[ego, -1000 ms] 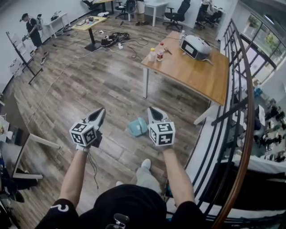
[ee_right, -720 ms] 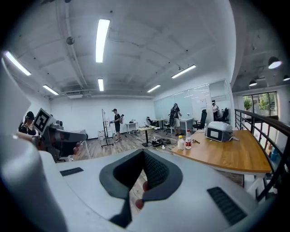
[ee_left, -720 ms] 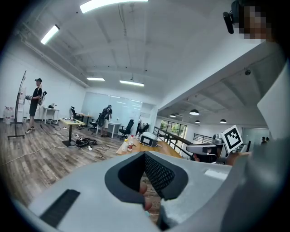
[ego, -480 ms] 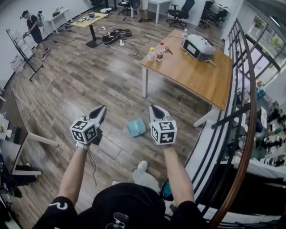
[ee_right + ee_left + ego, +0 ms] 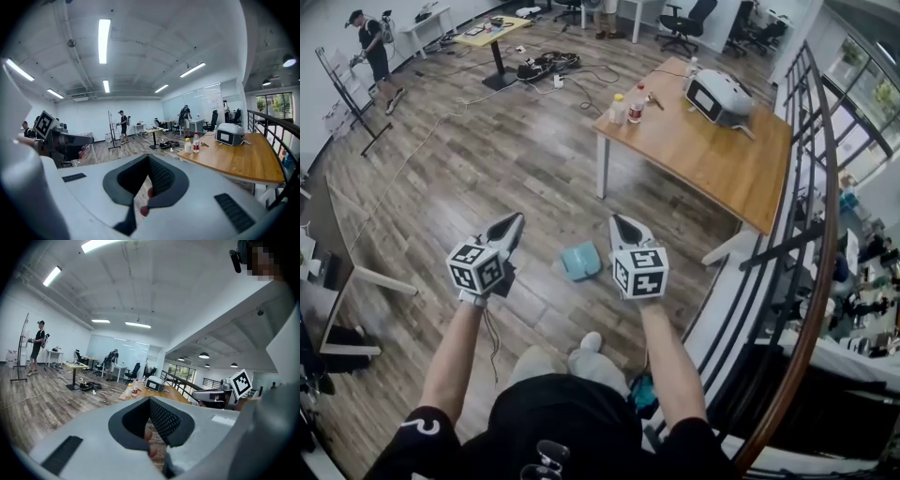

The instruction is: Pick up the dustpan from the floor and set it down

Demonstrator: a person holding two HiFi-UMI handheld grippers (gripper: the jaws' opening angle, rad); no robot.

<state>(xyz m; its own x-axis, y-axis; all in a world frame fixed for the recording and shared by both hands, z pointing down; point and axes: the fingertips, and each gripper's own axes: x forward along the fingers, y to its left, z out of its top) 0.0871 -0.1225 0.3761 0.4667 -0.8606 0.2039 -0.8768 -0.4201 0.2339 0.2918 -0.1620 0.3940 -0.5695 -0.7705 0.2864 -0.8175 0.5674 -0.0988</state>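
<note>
Dustpan (image 5: pixel 581 262) lies on the wood floor (image 5: pixel 478 159), near the desk (image 5: pixel 712 164) leg and in front of the person's feet. In the head view it sits between the left tongs (image 5: pixel 510 226) and right tongs (image 5: pixel 622 228), touching neither. Both tongs are closed with nothing in them and point roughly level, out over the floor.

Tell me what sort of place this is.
Likely an open-plan office or lab: office chairs, a wooden table carrying a white machine, and cables lying on the wood floor.
</note>
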